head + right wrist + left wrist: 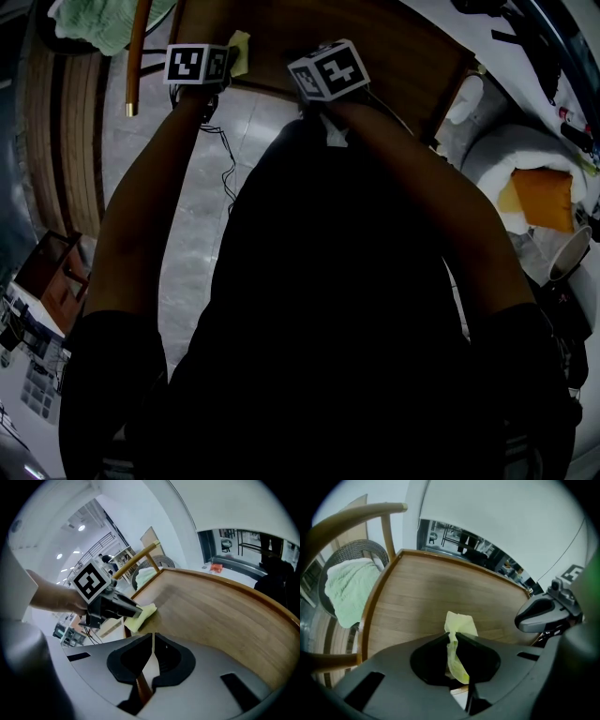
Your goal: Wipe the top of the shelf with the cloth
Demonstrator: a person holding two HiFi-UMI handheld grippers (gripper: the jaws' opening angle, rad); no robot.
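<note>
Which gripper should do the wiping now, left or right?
Left. The left gripper is shut on the yellow cloth at the wooden shelf top; the right gripper is shut and empty.

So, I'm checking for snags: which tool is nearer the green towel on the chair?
Left. The left tool, holding the cloth, is on the towel side; the right tool sits farther away.

head view dim, underexposed | gripper views bright, fisheye-warped edges, dark vignette corners
</note>
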